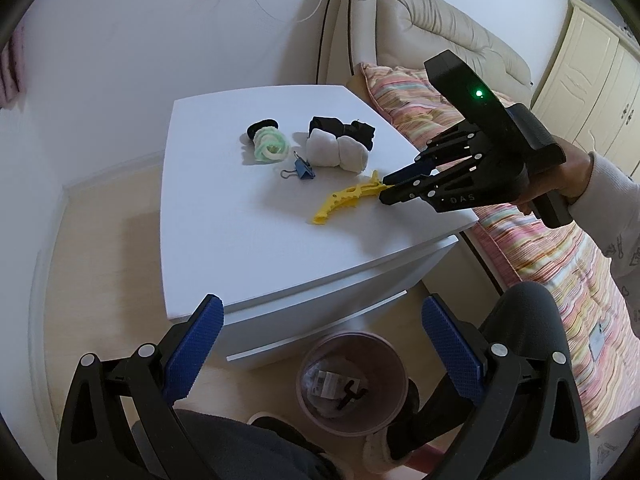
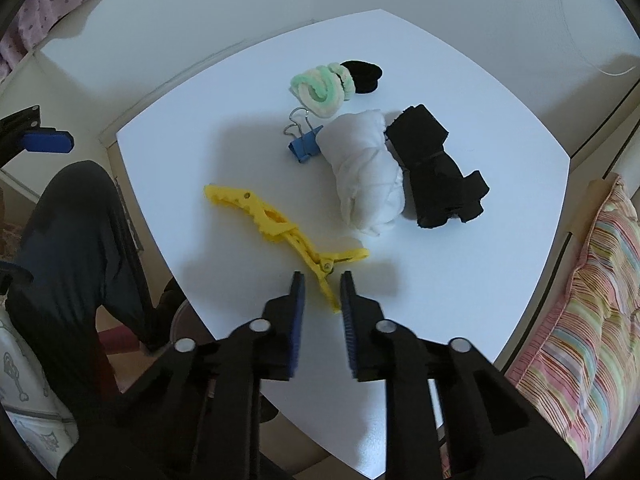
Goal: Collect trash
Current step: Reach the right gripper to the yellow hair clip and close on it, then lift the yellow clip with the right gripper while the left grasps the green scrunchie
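Observation:
A yellow plastic hair clip [image 2: 276,228] lies on the white nightstand [image 2: 240,152]; it also shows in the left wrist view [image 1: 344,200]. My right gripper [image 2: 322,280] is partly open, its jaws on either side of the clip's handle end, not closed on it; it shows in the left wrist view [image 1: 384,190] at the clip's right end. My left gripper [image 1: 320,320] is wide open and empty, held in front of the nightstand above a pink trash bin [image 1: 352,384] on the floor.
On the nightstand lie a blue binder clip [image 2: 304,146], a white rolled cloth [image 2: 368,172], a black rolled cloth [image 2: 436,168], green-white hair ties [image 2: 322,86] and a black hair tie [image 2: 362,74]. A bed with a striped quilt [image 1: 540,240] stands to the right. The bin holds some litter.

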`<state>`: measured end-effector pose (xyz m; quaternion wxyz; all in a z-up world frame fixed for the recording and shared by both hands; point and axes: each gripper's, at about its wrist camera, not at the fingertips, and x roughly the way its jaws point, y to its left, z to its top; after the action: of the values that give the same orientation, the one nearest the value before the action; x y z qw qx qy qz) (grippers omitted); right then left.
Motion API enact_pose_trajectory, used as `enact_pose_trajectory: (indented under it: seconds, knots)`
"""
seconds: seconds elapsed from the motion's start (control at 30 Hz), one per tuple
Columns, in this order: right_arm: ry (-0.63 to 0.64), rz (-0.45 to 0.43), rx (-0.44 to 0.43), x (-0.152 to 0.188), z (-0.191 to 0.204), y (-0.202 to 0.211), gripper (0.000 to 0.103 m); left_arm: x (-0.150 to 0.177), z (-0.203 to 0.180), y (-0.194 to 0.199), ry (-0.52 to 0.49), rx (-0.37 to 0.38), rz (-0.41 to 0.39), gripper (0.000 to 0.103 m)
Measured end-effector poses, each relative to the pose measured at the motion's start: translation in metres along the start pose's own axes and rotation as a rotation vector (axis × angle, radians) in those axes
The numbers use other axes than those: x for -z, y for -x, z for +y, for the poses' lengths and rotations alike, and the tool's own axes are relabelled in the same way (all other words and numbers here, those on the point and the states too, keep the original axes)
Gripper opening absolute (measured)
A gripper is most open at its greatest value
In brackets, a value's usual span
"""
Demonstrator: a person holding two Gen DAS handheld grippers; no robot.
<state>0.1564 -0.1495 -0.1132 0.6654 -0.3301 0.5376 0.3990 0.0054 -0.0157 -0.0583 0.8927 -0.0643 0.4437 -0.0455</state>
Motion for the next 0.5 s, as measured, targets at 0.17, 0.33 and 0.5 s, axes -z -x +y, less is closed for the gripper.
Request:
enact_pose_trajectory:
  seconds: [0.17,0.33,0.5]
  knots:
    - [0.007,-0.004,-0.009,0.003,0.0,0.0,0.006,0.0,0.0,0.0,-0.002,0.001,0.001,0.095]
    - [0.003,-0.022,-0.016,0.009,0.004,0.004,0.005,0.001,-0.002,0.0,-0.002,0.001,0.0,0.095]
    - [-0.03,-0.073,-0.023,0.014,0.008,0.017,0.004,-0.003,-0.004,0.003,-0.008,-0.002,-0.008,0.095]
